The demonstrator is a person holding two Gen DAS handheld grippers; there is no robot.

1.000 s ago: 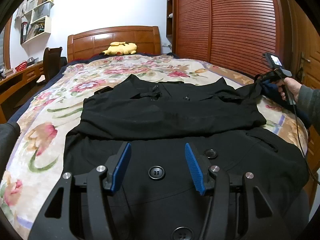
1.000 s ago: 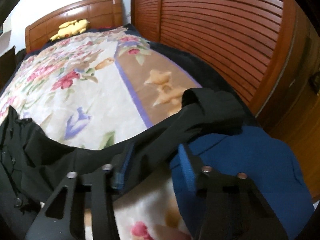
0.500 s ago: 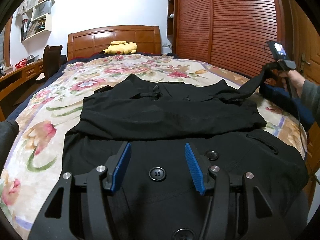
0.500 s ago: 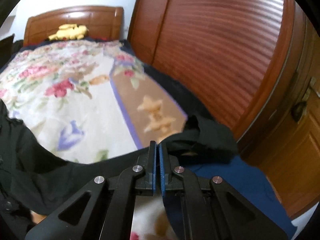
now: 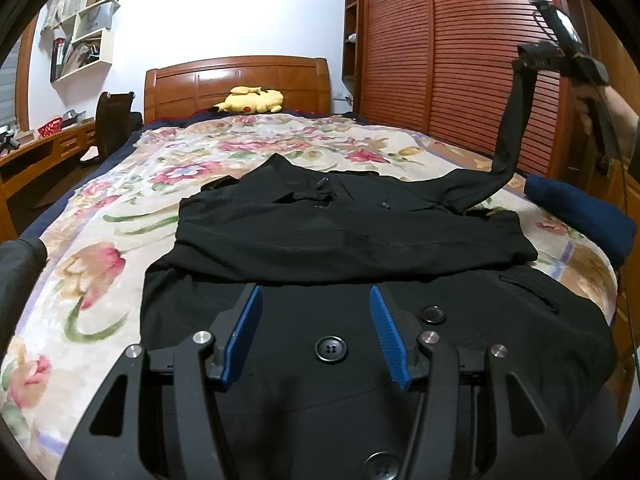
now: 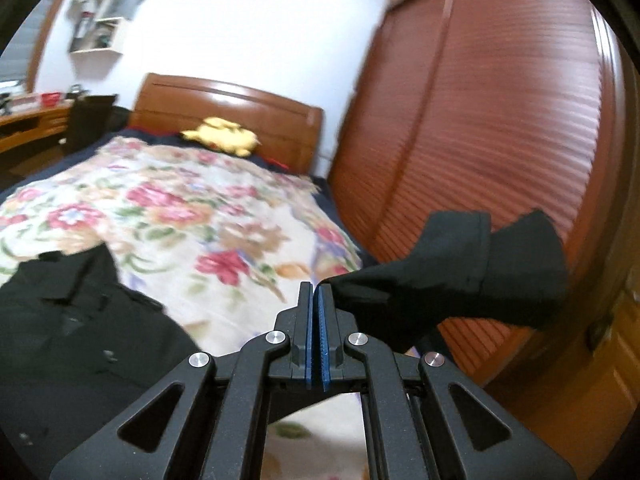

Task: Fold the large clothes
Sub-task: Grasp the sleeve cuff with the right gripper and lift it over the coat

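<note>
Left wrist view: one black coat [image 5: 340, 248] flat on bed [image 5: 120, 200]; three front buttons counted.
Left tongs [image 5: 316, 332]: spread, above coat.
Right tongs [image 6: 316, 312]: pinching sleeve [image 6: 448, 272], raised beside wardrobe [image 6: 480, 120].
Right wrist view only: pinch.

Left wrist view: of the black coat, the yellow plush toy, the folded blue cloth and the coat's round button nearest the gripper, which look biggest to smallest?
1. black coat
2. folded blue cloth
3. yellow plush toy, though it lies farthest away, so this rank is unsure
4. round button
</note>
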